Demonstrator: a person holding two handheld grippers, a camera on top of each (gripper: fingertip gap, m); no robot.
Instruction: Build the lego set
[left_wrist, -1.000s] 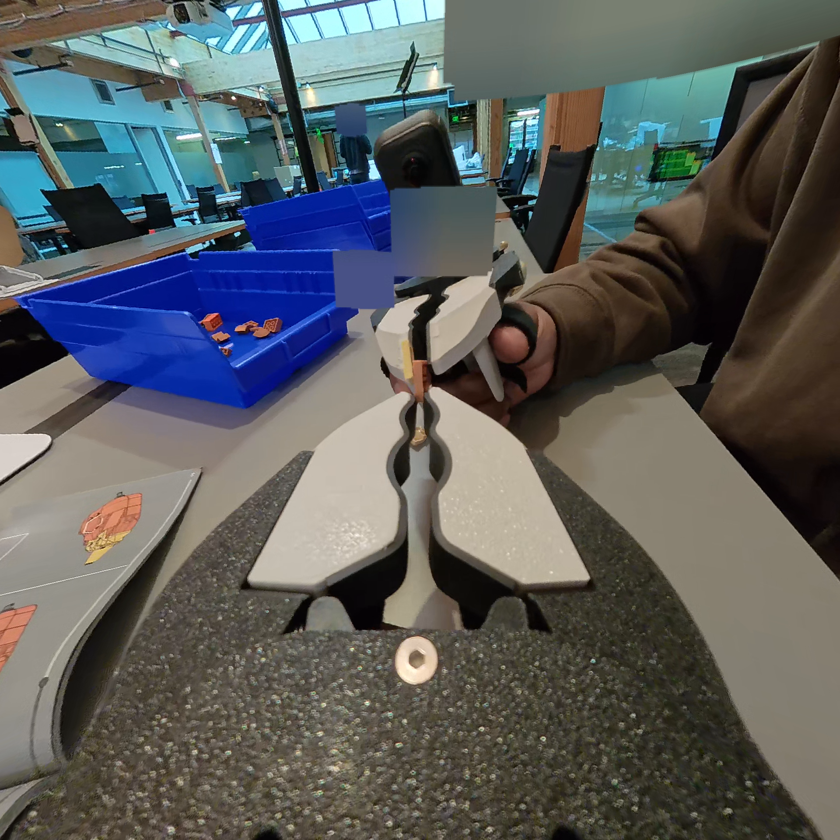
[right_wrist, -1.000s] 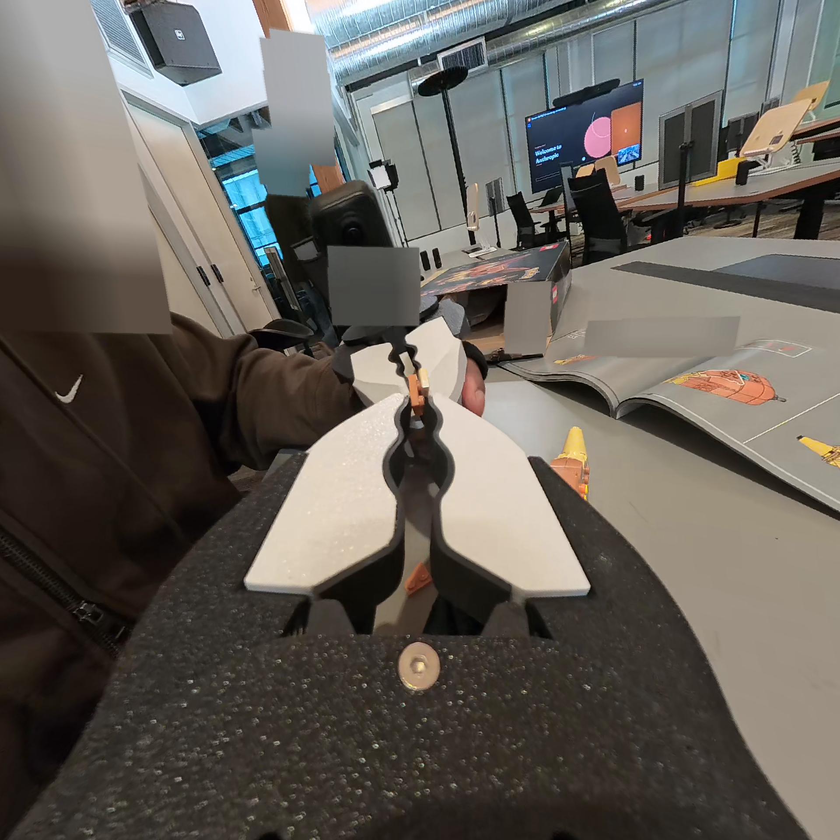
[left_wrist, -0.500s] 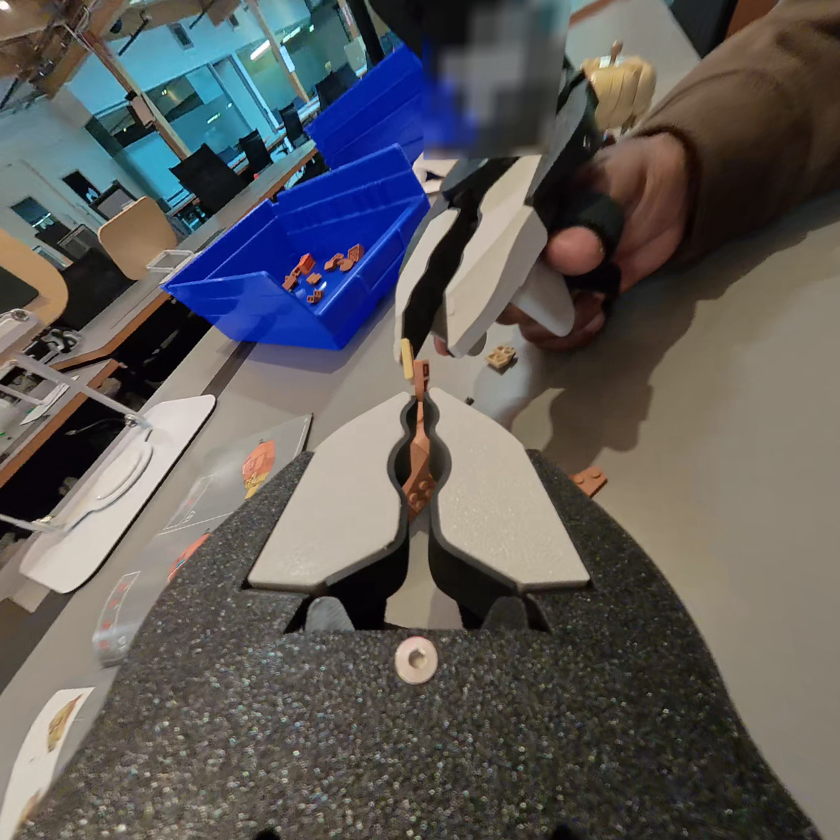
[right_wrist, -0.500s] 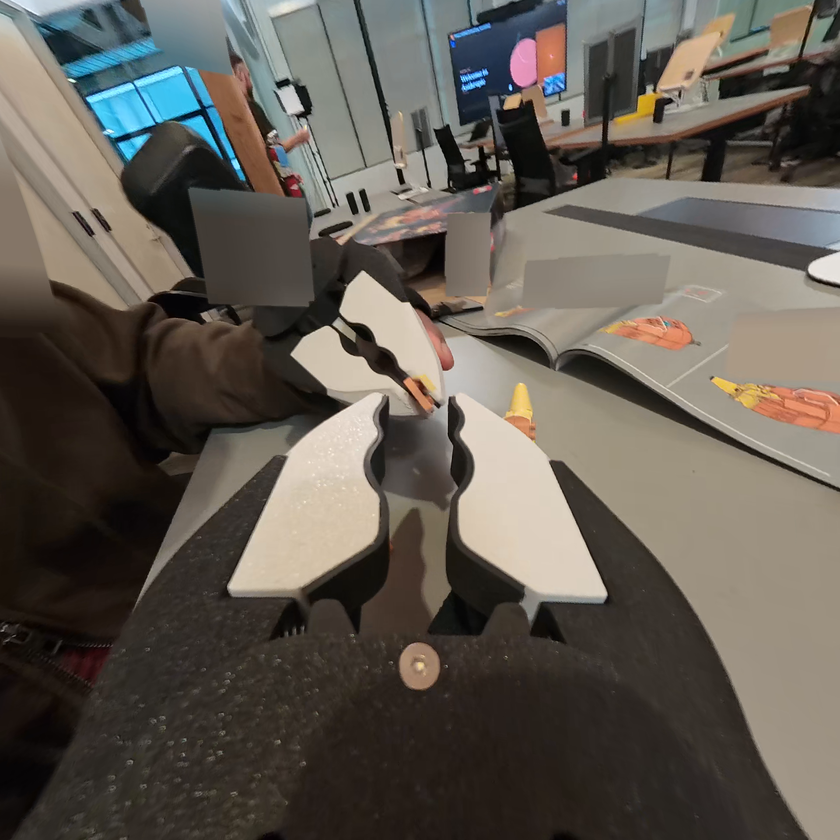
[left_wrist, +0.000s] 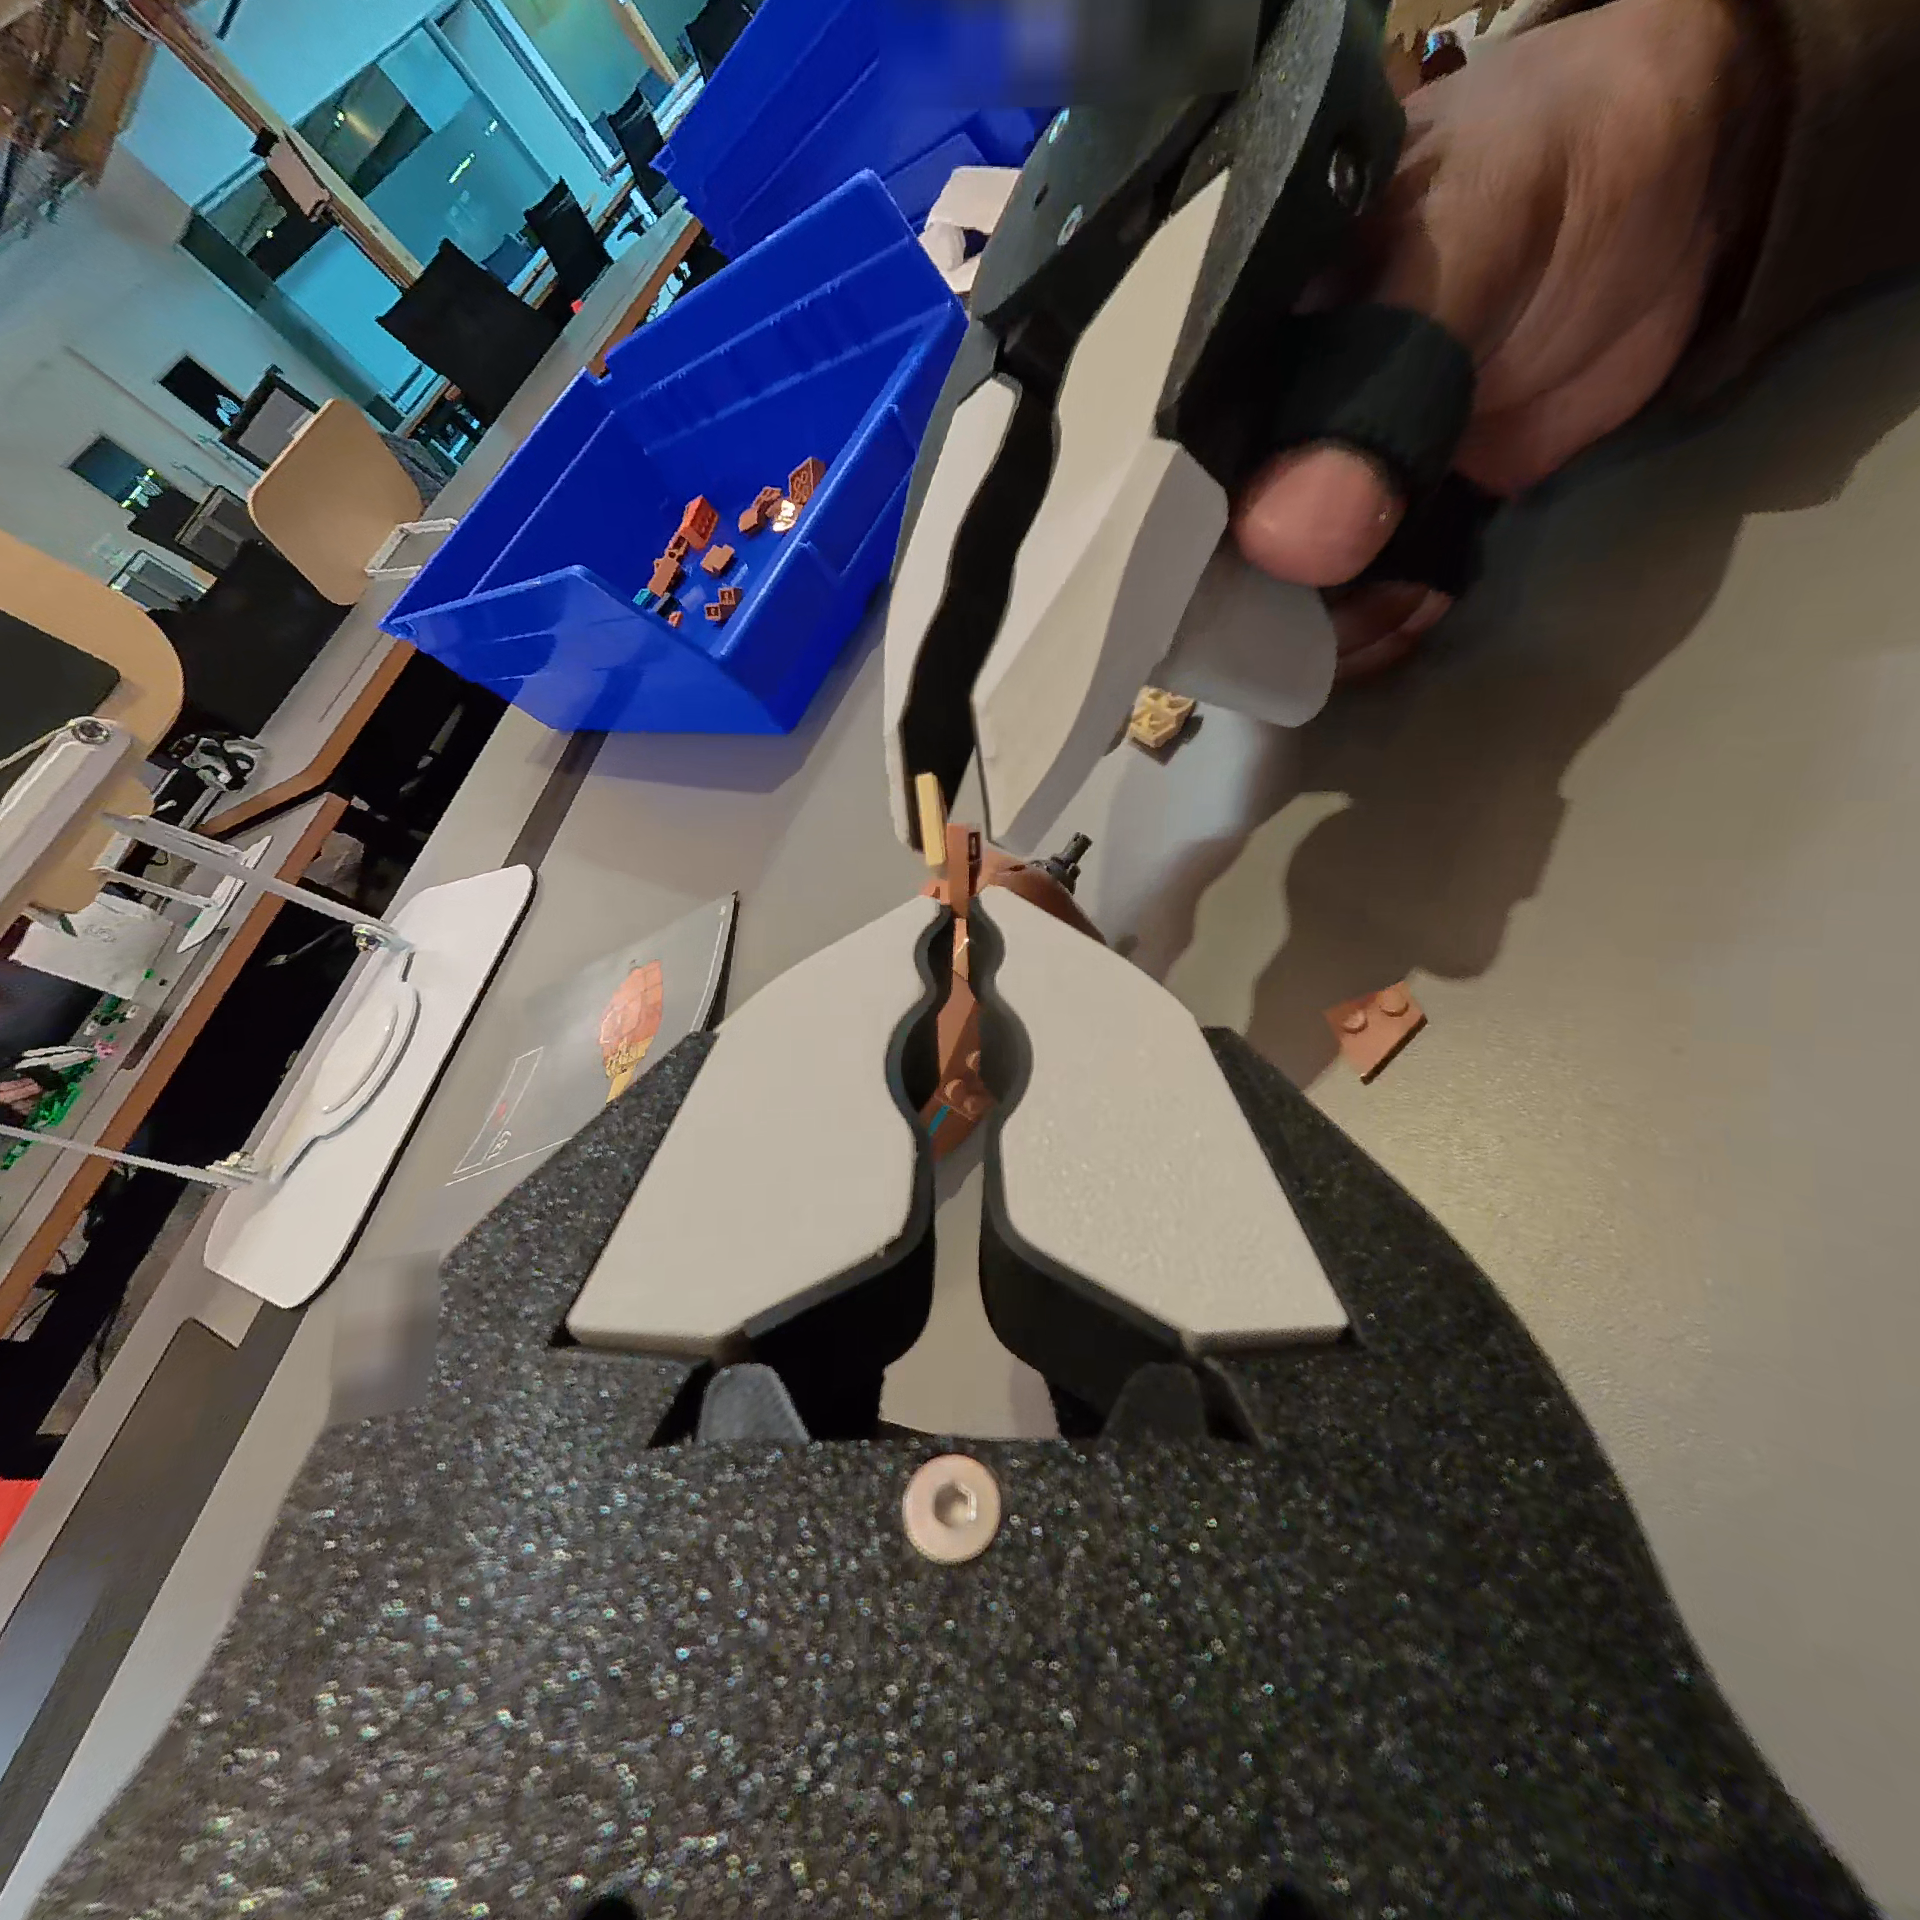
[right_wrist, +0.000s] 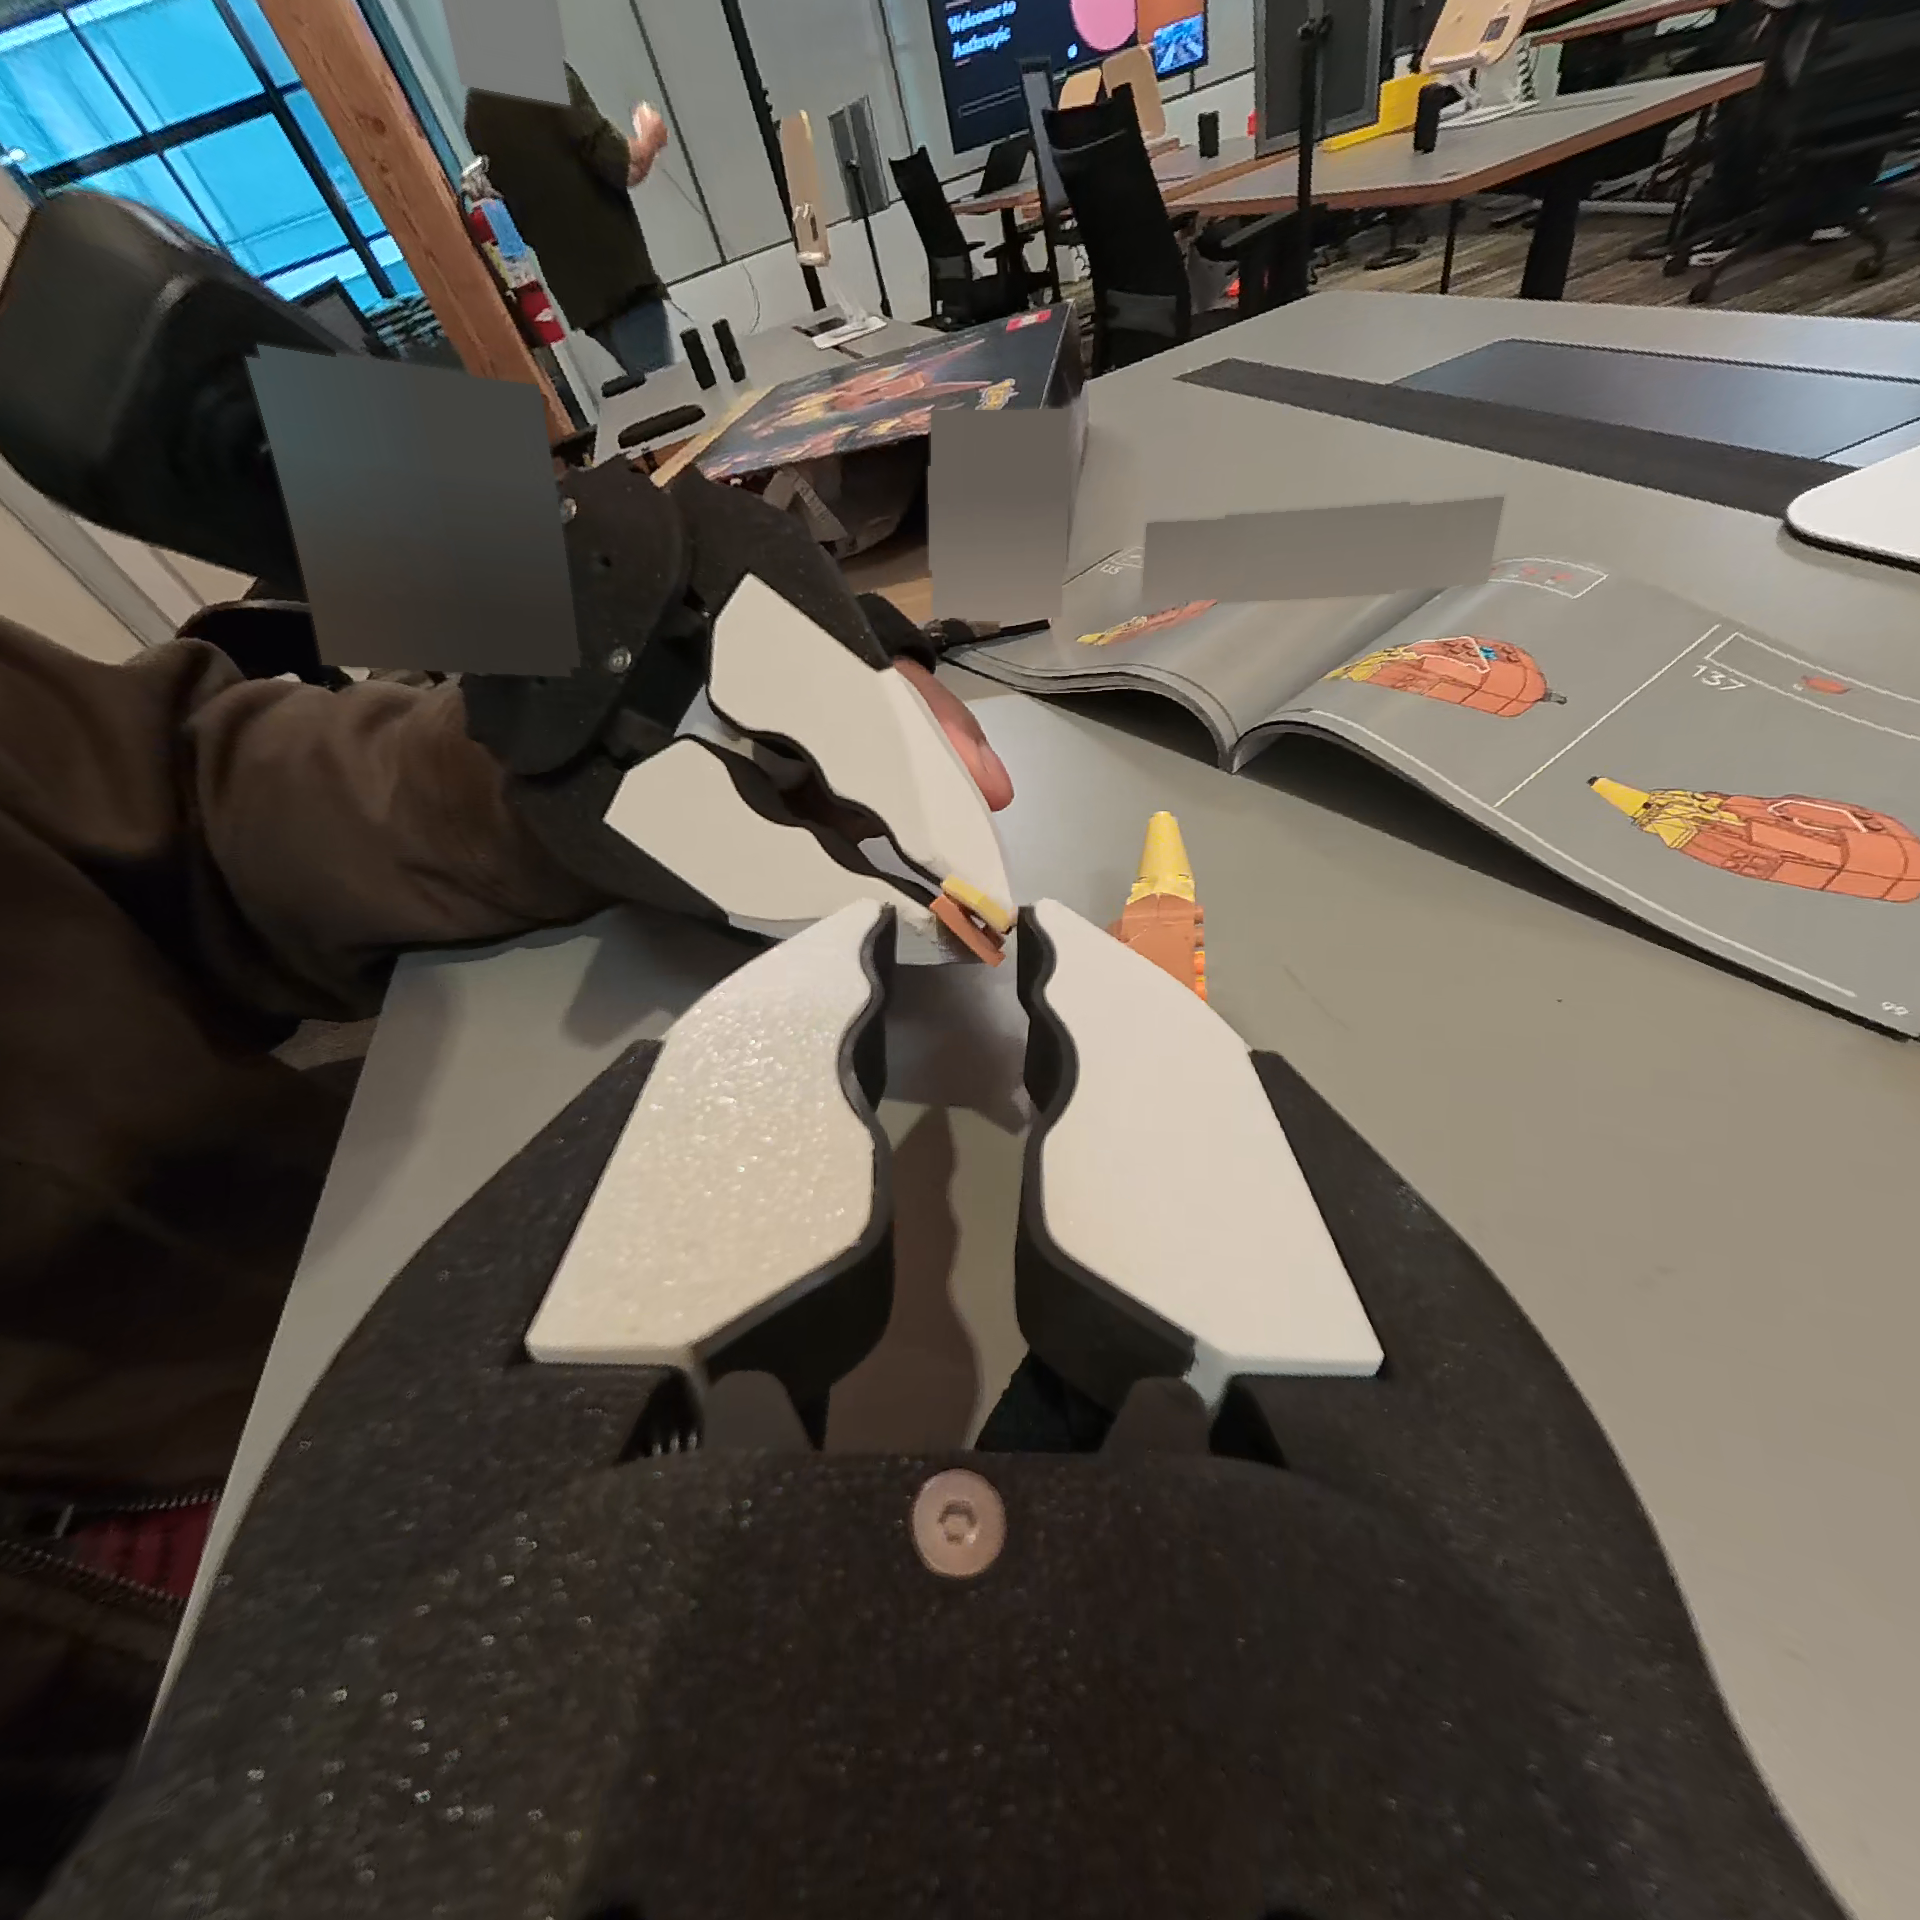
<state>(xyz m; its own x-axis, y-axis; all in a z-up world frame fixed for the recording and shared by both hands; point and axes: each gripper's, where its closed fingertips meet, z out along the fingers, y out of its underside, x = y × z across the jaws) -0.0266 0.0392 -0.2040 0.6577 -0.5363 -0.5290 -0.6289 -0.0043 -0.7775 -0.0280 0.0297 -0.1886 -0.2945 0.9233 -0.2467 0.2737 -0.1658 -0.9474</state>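
Observation:
My left gripper (left_wrist: 961, 914) is shut on a thin brown lego plate (left_wrist: 958, 1039) that stands on edge between its fingers. A small tan piece (left_wrist: 932, 821) sits on the plate's far end. My right gripper (right_wrist: 956, 920) is open and empty, its tips on either side of that brown and tan end (right_wrist: 971, 914). In the left wrist view the right gripper (left_wrist: 951, 810) comes down from above with its jaws apart. A person's hand (left_wrist: 1455, 343) holds it. A partly built orange model with a yellow cone (right_wrist: 1164, 894) lies on the grey table just beyond.
A blue bin (left_wrist: 665, 582) with several brown pieces stands at the left. A loose brown plate (left_wrist: 1377, 1023) and a tan piece (left_wrist: 1158, 717) lie on the table. The open instruction booklet (right_wrist: 1558, 779) lies to the right, a lego box (right_wrist: 883, 416) behind it, and a white pad (left_wrist: 364, 1070) at the table's left edge. Less than 4 cm separates the two grippers' tips.
A second ago both grippers were shut on the small piece. The right gripper has opened and let go. The left gripper keeps the plate and has tilted down toward the table.

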